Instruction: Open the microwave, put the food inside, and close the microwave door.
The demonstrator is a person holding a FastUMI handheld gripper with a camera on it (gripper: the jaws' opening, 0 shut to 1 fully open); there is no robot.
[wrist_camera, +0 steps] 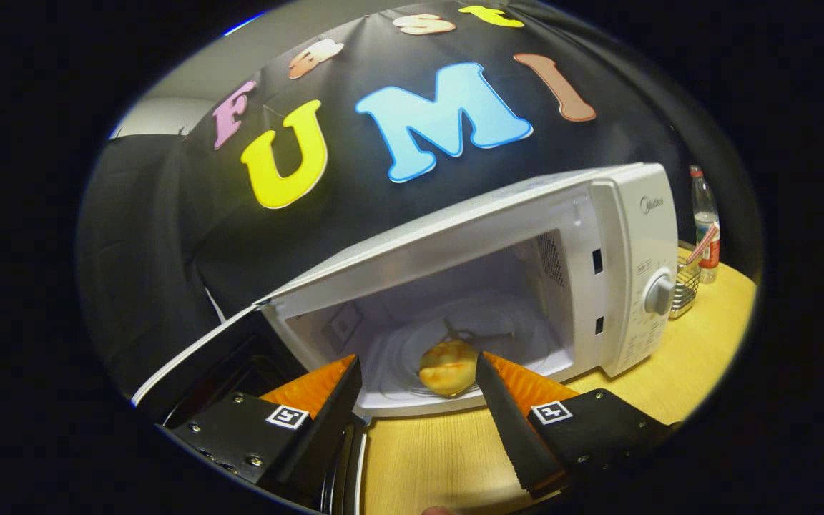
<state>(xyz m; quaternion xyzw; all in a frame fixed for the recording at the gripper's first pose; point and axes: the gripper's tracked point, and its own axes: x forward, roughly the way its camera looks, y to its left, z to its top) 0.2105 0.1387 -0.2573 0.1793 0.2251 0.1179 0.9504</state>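
A white microwave (626,236) stands on a wooden table (669,379) with its door (197,357) swung wide open to the left. Inside, a round golden bun (448,367) lies on the glass turntable (498,322), near the front of the cavity. My gripper (418,372) is open, its black and orange fingers (508,408) spread apart just in front of the cavity opening. The bun sits just ahead of the fingertips, and neither finger touches it.
A wire basket (685,286) and a plastic bottle (705,222) with a red label stand to the right of the microwave. The control panel with its knob (659,293) faces me. Bare table lies below the fingers.
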